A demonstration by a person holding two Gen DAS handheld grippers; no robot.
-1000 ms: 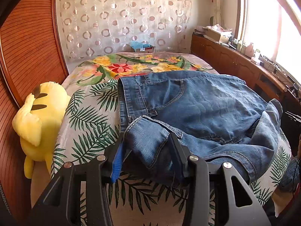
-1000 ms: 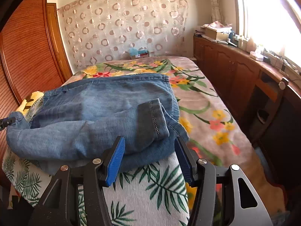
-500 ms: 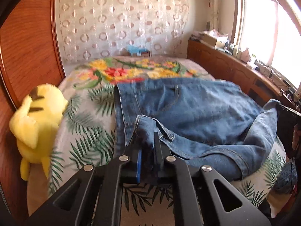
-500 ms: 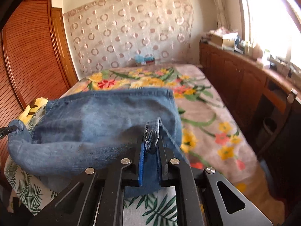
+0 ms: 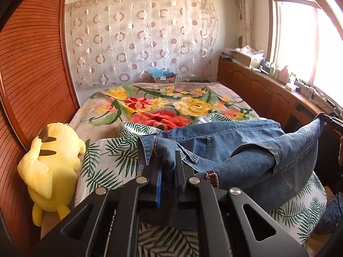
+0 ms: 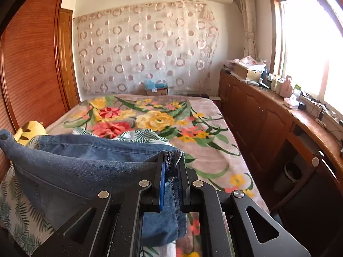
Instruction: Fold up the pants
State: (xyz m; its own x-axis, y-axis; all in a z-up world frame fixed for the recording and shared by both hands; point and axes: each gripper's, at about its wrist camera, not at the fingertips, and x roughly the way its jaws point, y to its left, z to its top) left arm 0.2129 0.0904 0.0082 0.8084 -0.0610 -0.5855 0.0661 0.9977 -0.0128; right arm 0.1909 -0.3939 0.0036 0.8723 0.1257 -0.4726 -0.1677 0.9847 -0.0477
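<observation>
Blue jeans [image 5: 246,150] lie across the near end of the bed, partly folded. My left gripper [image 5: 166,156] is shut on a bunched edge of the denim at the jeans' left side and holds it raised off the bed. In the right wrist view the jeans [image 6: 85,171] hang as a lifted sheet from my right gripper [image 6: 170,157], which is shut on a hemmed edge of the cloth. The far right corner of the jeans [image 5: 319,120] is pulled up by the other gripper at the left wrist view's edge.
The bed carries a palm-leaf sheet [image 5: 107,171] and a flowered blanket [image 5: 171,105]. A yellow plush toy [image 5: 51,160] sits at the left by the wooden wardrobe [image 5: 32,75]. Wooden cabinets [image 6: 268,124] with clutter run along the right under the window.
Both grippers went from open around the denim to shut on it, then rose, lifting the near edge of the jeans off the bed.
</observation>
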